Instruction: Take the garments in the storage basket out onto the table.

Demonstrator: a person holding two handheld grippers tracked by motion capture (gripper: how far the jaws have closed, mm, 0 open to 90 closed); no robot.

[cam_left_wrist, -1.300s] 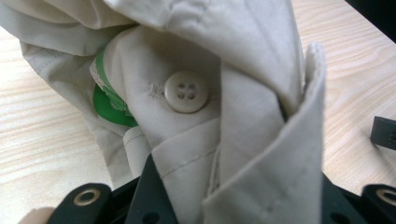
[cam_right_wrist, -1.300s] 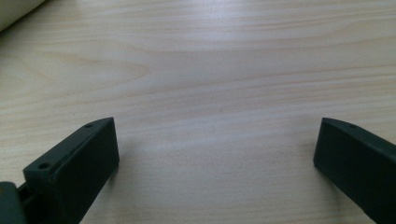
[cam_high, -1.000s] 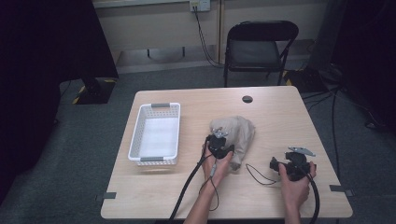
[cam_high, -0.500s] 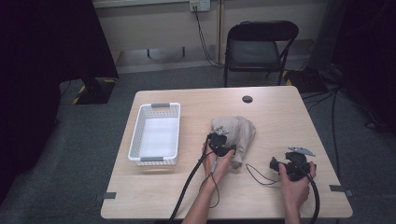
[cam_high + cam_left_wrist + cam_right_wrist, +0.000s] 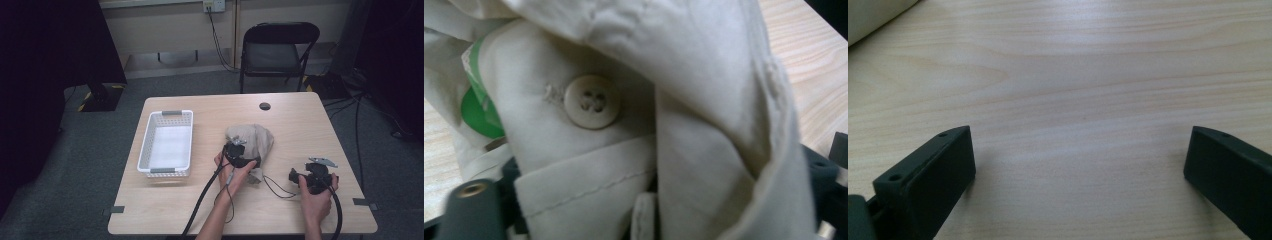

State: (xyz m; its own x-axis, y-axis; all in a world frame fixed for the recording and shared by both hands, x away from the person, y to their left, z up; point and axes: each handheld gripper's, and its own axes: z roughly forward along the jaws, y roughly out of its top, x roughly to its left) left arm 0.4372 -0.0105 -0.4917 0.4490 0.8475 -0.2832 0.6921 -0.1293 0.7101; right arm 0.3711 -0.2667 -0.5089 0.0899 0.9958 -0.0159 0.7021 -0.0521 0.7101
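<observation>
Your left gripper [image 5: 240, 156]: it sits right at the near edge of the beige garment [image 5: 251, 142], and its jaws have just been opening. In the left gripper view cloth lies bunched between them, and a black jaw stands out past the folds on each side, so I read them as apart, not pinching.

What the left gripper looks at: a folded band of the garment with a pale four-hole button [image 5: 591, 101] and a green tag [image 5: 478, 107] tucked in at the left.

Your right gripper [image 5: 311, 176]: resting on bare table [image 5: 300, 125], jaws wide apart with nothing but wood between them.

Where the garment lies: crumpled near the middle of the table, straight ahead of your left gripper and touching it; from your right gripper it is off to the left and a little farther away.

Garment's long axis: hard to call while it is balled up; the heap runs roughly from your side toward the far edge.

Nearer hand: clearly the left.

White basket [image 5: 167, 142]: to the left of the garment, apart from it, nothing in it, long side running away from you.

What the next move turns on, as I judge it: the basket is to the left of your left gripper, so a carry goes leftward across clear table.
</observation>
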